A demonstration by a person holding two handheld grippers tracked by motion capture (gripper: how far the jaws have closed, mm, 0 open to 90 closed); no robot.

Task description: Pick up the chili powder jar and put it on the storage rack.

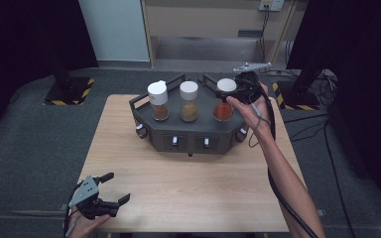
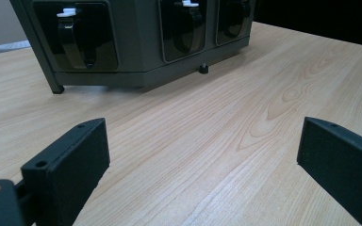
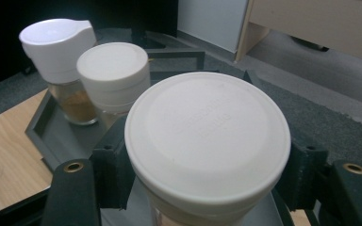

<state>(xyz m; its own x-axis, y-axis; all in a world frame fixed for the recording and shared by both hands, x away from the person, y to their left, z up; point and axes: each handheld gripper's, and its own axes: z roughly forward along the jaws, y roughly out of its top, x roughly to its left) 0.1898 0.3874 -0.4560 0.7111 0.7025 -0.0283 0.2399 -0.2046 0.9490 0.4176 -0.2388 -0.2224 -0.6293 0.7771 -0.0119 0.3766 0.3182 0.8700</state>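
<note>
The right gripper (image 1: 232, 94) has its fingers (image 3: 111, 172) clamped on the red spice jar (image 1: 223, 110), standing in the rack (image 1: 188, 136). The likely next move is a straight lift. The left gripper (image 1: 113, 191) rests with fingers apart over the desk (image 1: 188, 188).

On the pale wooden table (image 1: 188, 183), a dark grey angular rack (image 1: 191, 130) sits toward twelve o'clock, carrying three white-capped glass spice jars in a row. The right gripper (image 1: 234, 91), up at one o'clock, is clamped around the white cap of the red-spice jar (image 1: 223, 108). Beside it stand the ochre-spice jar (image 1: 189, 102) and the brown-spice jar (image 1: 158, 100). Down at seven o'clock, the left gripper (image 1: 113, 188) rests with jaws spread wide.
</note>
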